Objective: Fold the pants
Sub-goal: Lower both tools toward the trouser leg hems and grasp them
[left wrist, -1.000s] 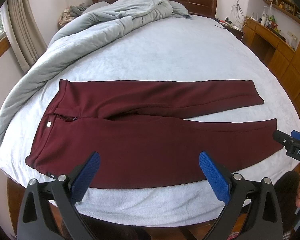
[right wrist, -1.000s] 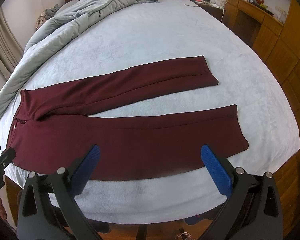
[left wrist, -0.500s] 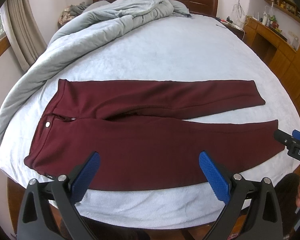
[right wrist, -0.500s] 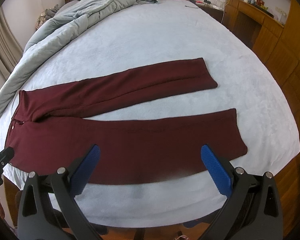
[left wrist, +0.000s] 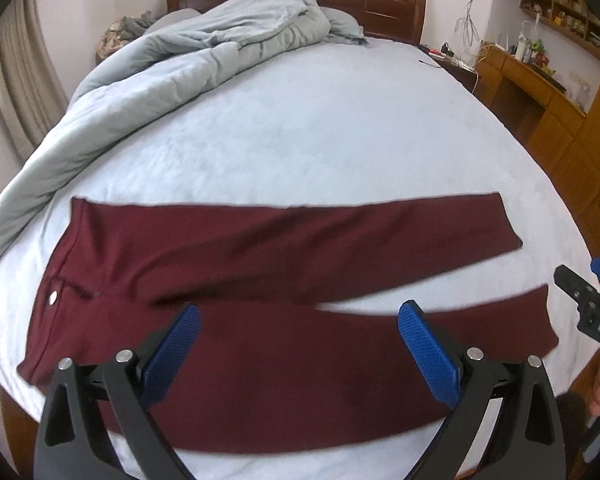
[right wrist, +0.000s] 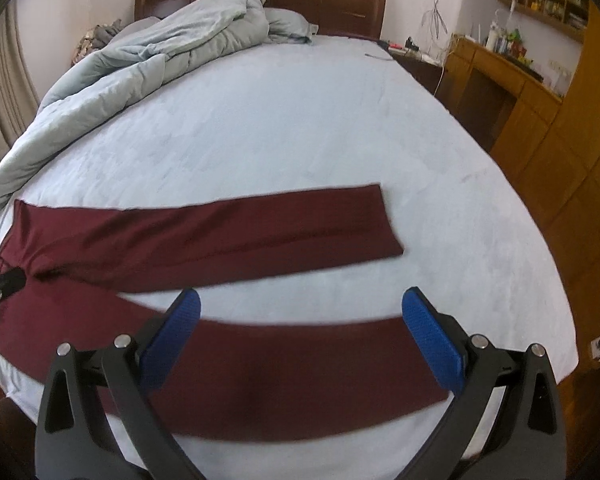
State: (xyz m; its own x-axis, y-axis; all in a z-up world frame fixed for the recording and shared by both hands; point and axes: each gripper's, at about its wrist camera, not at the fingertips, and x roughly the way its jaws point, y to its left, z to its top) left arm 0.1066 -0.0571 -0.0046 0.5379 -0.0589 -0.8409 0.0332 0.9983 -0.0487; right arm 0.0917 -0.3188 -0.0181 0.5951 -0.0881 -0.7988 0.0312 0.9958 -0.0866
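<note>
Pants (left wrist: 260,264) of dark red cloth lie flat and unfolded across the near part of the bed (left wrist: 320,140), waistband to the left and both legs running to the right. The far leg (right wrist: 228,232) stretches straight over the pale blue sheet, while the near leg (right wrist: 300,364) lies close to the bed's front edge, and a wedge of bare sheet shows between the two toward the cuffs. A small silver button (left wrist: 53,298) sits at the waist, near the left end.

The left gripper (left wrist: 298,344) hangs over the near leg around the thigh, its blue-padded fingers (left wrist: 172,352) spread wide apart with nothing between them; whether the pads touch the cloth cannot be told. The right gripper (right wrist: 300,340) is likewise spread wide and empty, poised over the lower part of the near leg, its pads (right wrist: 432,344) on either side of the cloth as seen from above. Each gripper shows at the edge of the other's view: the right one at the far right beside the near cuff, the left one at the far left beside the waistband.

A rumpled grey quilt (left wrist: 204,52) is heaped along the left side and head of the bed, against a dark wooden headboard (left wrist: 380,0). A wooden desk (right wrist: 500,80) with shelves stands to the right.
</note>
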